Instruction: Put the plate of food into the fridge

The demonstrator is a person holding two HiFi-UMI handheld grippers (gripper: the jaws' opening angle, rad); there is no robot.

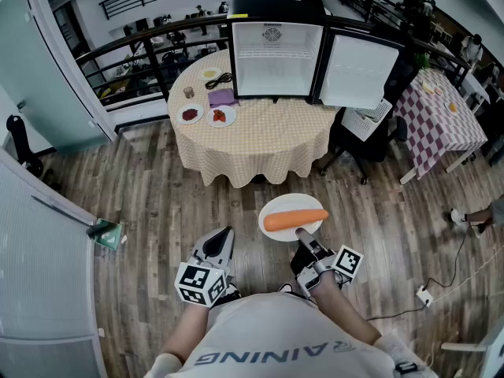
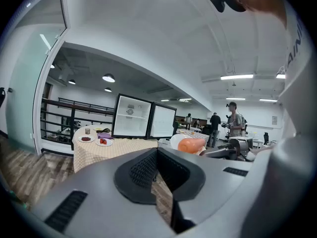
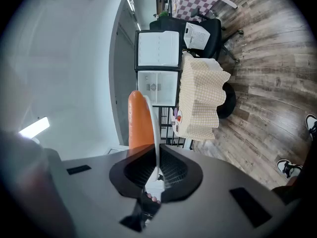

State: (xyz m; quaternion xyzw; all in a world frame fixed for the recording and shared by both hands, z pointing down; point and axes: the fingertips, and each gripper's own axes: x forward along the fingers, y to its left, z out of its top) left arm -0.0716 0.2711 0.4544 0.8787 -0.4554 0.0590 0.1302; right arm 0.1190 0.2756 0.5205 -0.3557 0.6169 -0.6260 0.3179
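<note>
A white plate carrying a long orange carrot hangs level over the wood floor, in front of the round table. My right gripper is shut on the plate's near rim; in the right gripper view the plate stands edge-on between the jaws with the carrot to its left. The small fridge stands on the table with its door swung open to the right and bare white shelves inside. My left gripper hangs at the lower left, shut and holding nothing, with its jaws together.
The round table has a beige checked cloth and holds two small plates of food, a purple cloth and a cable. A black chair stands to its right, near a purple checked table. A power strip lies on the floor.
</note>
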